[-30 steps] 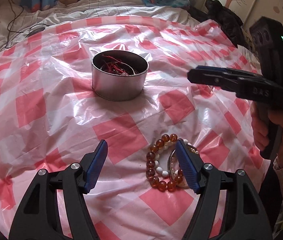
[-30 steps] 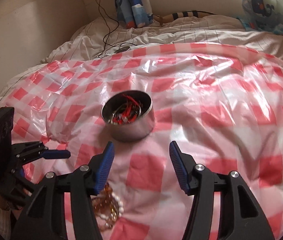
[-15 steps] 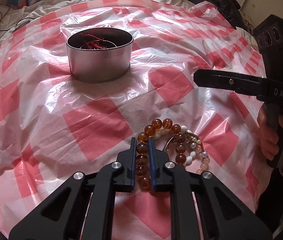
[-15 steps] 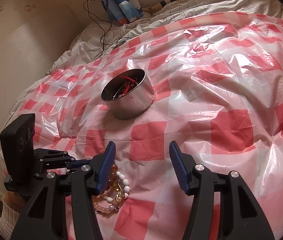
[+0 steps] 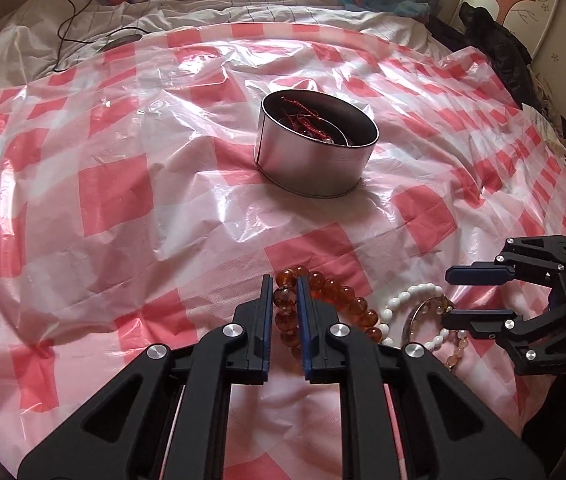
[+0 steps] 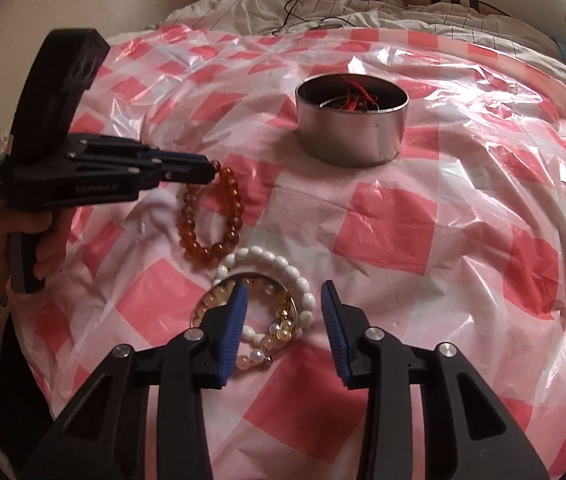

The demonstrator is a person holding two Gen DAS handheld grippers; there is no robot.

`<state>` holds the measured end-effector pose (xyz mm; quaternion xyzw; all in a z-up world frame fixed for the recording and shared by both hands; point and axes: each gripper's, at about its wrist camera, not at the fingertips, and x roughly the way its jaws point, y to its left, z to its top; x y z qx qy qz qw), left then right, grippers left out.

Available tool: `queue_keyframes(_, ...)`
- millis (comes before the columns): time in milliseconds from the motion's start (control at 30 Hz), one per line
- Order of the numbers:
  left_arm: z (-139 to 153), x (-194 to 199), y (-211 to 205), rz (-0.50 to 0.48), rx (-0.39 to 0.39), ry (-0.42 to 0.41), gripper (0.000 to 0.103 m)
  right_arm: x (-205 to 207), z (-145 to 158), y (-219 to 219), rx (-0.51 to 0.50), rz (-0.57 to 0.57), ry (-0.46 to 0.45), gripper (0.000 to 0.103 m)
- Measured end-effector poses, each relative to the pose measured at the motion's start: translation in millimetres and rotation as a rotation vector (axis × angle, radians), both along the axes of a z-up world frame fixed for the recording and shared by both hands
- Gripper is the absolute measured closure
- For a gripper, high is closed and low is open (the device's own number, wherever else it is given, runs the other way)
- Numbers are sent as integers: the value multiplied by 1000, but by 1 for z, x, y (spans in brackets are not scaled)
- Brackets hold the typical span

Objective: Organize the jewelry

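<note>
The amber bead bracelet (image 6: 211, 216) is pinched at its top by the closed fingers of the left gripper (image 5: 285, 294), its loop hanging down toward the checked plastic sheet (image 6: 395, 224) spread over the bed. It sits on the near side of the round metal tin (image 6: 353, 120), to the tin's left in the right wrist view. The tin holds red cords (and some thin rings). Nearer than the amber bracelet lie a white bead bracelet (image 6: 279, 268) and a pale bead bracelet (image 6: 271, 334) in a small heap. The right gripper (image 6: 283, 320) hovers over that heap, fingers spread apart, holding nothing.
</note>
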<state>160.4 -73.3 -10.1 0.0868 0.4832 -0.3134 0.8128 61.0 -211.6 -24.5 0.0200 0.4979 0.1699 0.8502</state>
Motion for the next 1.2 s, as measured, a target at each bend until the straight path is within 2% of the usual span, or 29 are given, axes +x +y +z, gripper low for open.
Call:
queue_keyframes(67,0,0,0,-2,2,0,92,-2,-5,0,-17,8,24,76)
queue_keyframes(167,-1,0,1,-1,6,2,92,-3,-7,0,-19,17,31,79)
queue_keyframes(267,-2,0,0,-2,12,0,92,-5,-3,1,-11,24,11,92)
queue_keyframes(500,-2,1,0,2,7,3,92,-5,15,-9,61,-2,-52,92)
queue_keyframes(633,-2,1,0,1,9,4,92,-4,21,-16,52,-34,-91,93)
queue_keyframes(733,-3,1,-1,2,11,6,92,2,7,-16,11,-26,-21,92)
queue_keyframes(800,-4,1,-1,1,14,7,92,2,3,-14,-15,-32,-21,92)
queue_keyframes(1067,-4,2,-2,0,16,10,92,1,14,-25,64,-53,-68,95)
queue_keyframes(1133,-5,1,-2,-1,18,12,92,2,14,-19,66,-35,-74,93)
queue_keyframes(1200,-6,2,-3,-2,19,15,92,3,13,-11,44,-21,-86,60)
